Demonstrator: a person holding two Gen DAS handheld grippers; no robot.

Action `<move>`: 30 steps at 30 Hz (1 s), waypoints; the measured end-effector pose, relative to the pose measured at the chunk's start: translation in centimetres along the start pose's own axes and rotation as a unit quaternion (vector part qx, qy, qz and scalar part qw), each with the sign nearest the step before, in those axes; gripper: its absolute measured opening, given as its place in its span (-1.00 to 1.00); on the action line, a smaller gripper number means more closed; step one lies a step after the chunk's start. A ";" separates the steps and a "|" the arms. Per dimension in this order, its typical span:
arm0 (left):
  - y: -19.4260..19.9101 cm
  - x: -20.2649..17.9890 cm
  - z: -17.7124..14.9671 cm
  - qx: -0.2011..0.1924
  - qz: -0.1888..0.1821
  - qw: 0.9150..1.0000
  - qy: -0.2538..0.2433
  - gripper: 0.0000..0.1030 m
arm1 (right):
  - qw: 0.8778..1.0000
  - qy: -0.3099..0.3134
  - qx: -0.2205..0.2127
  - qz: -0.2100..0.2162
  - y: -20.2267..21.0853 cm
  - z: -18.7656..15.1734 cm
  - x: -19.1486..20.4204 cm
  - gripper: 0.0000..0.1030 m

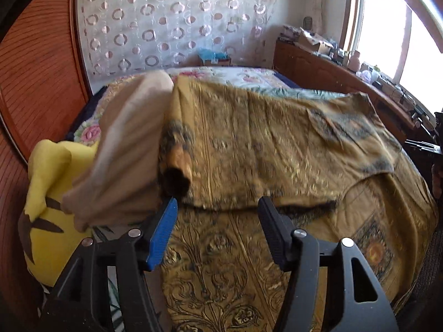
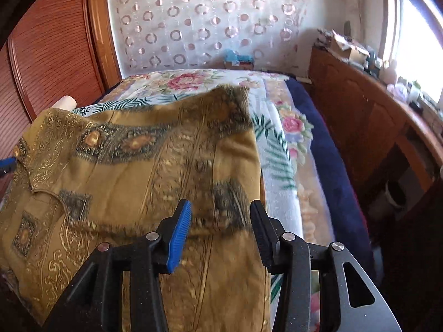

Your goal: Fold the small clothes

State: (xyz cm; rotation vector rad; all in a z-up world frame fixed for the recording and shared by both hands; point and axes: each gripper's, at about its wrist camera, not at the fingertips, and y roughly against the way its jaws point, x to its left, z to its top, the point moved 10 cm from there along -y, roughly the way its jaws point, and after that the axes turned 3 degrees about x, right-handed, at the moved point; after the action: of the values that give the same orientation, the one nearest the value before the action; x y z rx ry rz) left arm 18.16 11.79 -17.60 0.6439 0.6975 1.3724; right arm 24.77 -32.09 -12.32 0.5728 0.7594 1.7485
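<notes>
Both grippers, left gripper (image 1: 217, 207) and right gripper (image 2: 221, 210), gape empty over the folded mustard garment (image 1: 263, 144) on the bed (image 2: 290, 144); next, smooth its near edge evenly.

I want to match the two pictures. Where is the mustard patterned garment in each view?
Left wrist view: the garment fills the middle and right.
Right wrist view: the garment fills the left and middle.
Shared landmark: the curtain with rings.
</notes>
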 end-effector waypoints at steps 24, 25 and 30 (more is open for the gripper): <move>-2.7 -1.3 -2.0 0.043 0.002 0.998 -0.039 0.61 | 0.999 -0.022 0.019 -0.015 -5.1 1.5 -0.6 -0.02; -2.7 -1.4 -2.0 0.043 0.002 0.998 -0.038 0.61 | 1.000 -0.017 0.018 -0.018 -5.1 1.2 -0.4 0.00; -1.7 -0.6 -1.8 0.027 0.023 0.999 -0.028 0.50 | 1.000 -0.012 0.018 -0.021 -5.6 1.0 0.2 0.01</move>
State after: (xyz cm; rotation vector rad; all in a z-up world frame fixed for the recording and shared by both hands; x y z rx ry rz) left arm 17.83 11.04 -19.97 0.7427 0.6792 1.3772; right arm 29.06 -30.53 -15.73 0.5965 0.7811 1.6888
